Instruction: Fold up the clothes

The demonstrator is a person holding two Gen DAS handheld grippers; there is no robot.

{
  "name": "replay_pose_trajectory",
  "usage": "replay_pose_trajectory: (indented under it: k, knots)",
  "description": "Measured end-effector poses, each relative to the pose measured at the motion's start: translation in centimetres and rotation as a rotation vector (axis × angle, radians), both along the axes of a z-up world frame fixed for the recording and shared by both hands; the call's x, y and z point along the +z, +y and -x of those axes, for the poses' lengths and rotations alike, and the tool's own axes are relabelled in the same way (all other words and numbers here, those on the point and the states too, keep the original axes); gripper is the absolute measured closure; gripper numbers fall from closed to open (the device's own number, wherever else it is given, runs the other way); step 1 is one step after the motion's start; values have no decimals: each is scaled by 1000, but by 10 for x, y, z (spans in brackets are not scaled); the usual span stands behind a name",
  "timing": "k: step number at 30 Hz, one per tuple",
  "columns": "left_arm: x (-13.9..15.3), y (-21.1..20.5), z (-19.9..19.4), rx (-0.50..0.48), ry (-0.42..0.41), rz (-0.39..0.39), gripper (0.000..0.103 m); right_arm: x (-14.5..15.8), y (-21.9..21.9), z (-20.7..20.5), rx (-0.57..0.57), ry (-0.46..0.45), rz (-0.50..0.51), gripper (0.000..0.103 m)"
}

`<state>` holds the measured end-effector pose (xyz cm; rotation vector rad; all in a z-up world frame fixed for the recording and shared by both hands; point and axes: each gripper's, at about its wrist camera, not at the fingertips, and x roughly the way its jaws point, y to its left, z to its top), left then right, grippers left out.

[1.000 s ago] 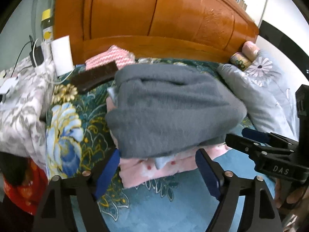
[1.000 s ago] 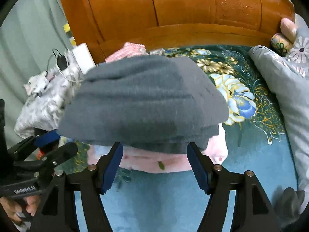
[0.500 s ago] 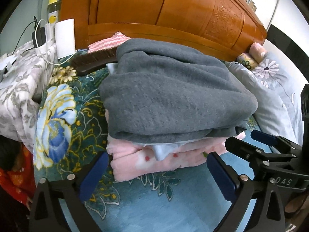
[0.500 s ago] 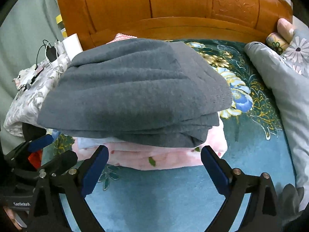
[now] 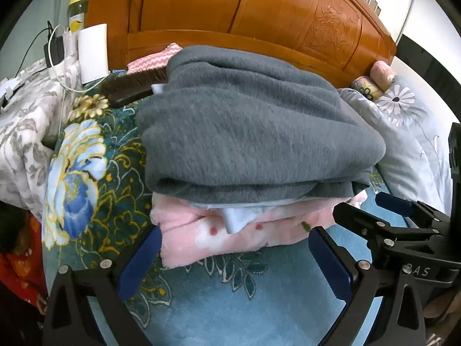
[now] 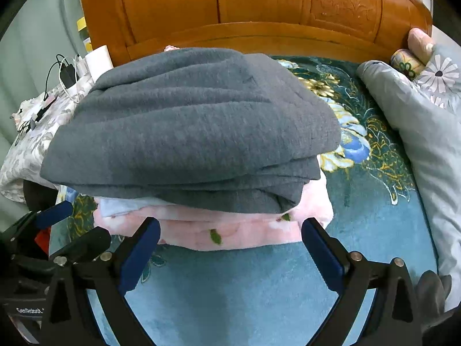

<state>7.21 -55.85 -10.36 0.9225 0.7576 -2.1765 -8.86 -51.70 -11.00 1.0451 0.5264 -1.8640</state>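
my left claw [image 5: 230, 248] is spread wide with nothing between its blue pads, low in the frame, just in front of the folded stack. my right claw [image 6: 227, 239] is the same: released, empty, facing the stack's near edge. the stack fills the centre of both views: a grey fleece garment [image 5: 247, 132] on top, a thin pale blue piece [image 5: 239, 219] poking out beneath it, and a pink fleece garment [image 5: 230, 236] at the bottom.

what i'd worry about, going left to right: at the left of the left-wrist view a dark brush [image 5: 135, 86] lies touching the back corner of the pile, so pushing the stack back could snag it. in the middle, the blue layer sticks out unevenly and the grey top overhangs the pink, so nudging or lifting from one side could make the top slide and undo the folds. at the right, my two claws sit close together and could knock each other.

the surface is a bed with a teal plush floral blanket [image 5: 86, 173], soft and yielding. a carved wooden headboard [image 5: 230, 8] spans the top, chargers and cables [image 5: 57, 49] sit upper left, and a grey floral quilt [image 6: 426, 121] is bunched at the right.
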Motion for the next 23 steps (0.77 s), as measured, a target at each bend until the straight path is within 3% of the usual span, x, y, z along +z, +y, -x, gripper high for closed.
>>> replay_pose_trajectory:
  k: [23]
  knots:
    - [-4, 2, -3, -7, 11, 4, 0, -5, -4, -5, 5, 3, -33, 4]
